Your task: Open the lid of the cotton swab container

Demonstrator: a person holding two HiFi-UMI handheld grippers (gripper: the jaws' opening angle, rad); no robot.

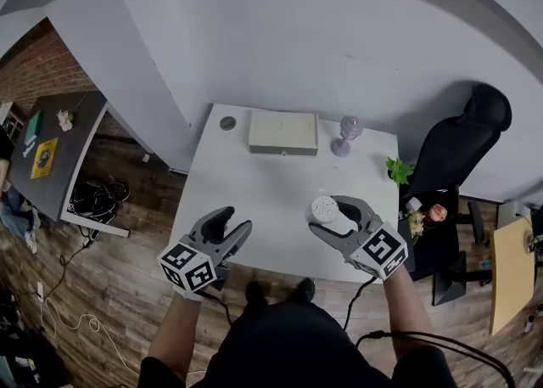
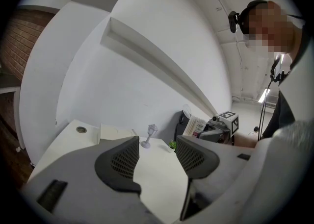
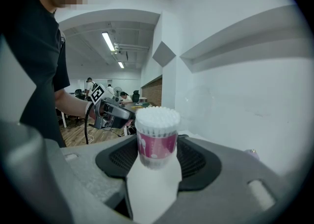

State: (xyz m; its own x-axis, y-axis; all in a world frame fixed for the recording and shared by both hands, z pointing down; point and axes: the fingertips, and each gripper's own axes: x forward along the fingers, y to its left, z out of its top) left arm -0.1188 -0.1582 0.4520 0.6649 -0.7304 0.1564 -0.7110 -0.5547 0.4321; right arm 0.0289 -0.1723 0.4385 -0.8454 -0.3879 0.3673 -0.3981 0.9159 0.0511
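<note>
A white rectangular table (image 1: 254, 182) is seen from above. At its near left edge, the grey left gripper (image 1: 232, 223) is held with jaws wide apart and nothing between them. Towards the right, the grey right gripper (image 1: 329, 216) is clamped on a small round pink-banded cotton swab container (image 3: 157, 137), which is kept upright.
</note>
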